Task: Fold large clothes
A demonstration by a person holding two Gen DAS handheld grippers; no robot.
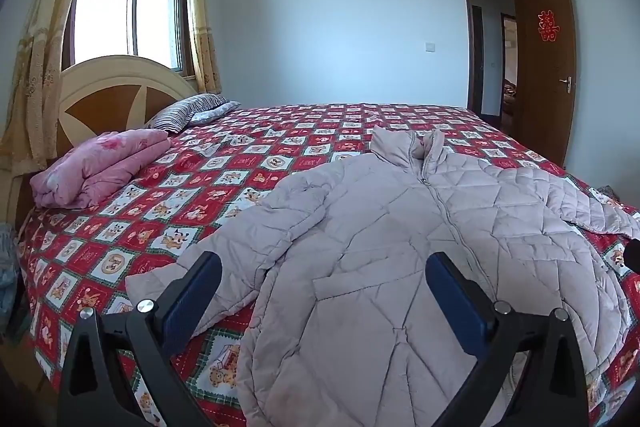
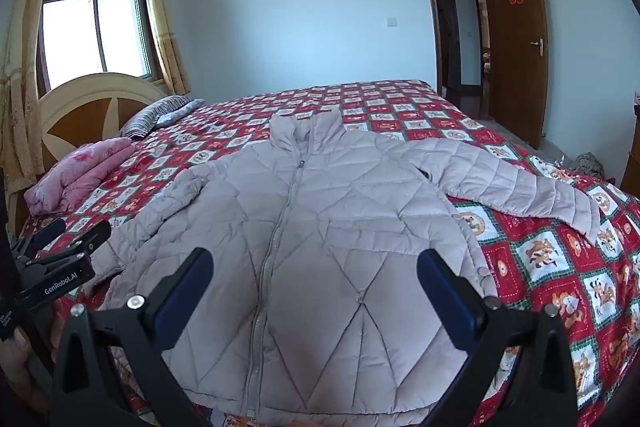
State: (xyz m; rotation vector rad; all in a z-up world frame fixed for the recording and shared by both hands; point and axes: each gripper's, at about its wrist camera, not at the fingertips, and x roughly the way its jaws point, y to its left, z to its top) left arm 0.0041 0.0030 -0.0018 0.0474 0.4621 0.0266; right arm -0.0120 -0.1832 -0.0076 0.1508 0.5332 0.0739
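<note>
A pale pink quilted jacket (image 1: 400, 247) lies flat and zipped, front up, on the red patterned bedspread (image 1: 160, 211), collar toward the far side and both sleeves spread out. It also shows in the right wrist view (image 2: 320, 227). My left gripper (image 1: 324, 267) is open and empty, held above the jacket's lower left part. My right gripper (image 2: 314, 263) is open and empty above the jacket's hem. The left gripper also shows at the left edge of the right wrist view (image 2: 68, 239).
A folded pink quilt (image 1: 100, 167) and striped pillows (image 1: 188, 111) lie near the headboard (image 1: 100, 95) on the left. A window with curtains (image 1: 128, 7) is behind. A brown door (image 1: 548, 67) stands open at the right. The bedspread also shows in the right wrist view (image 2: 560, 259).
</note>
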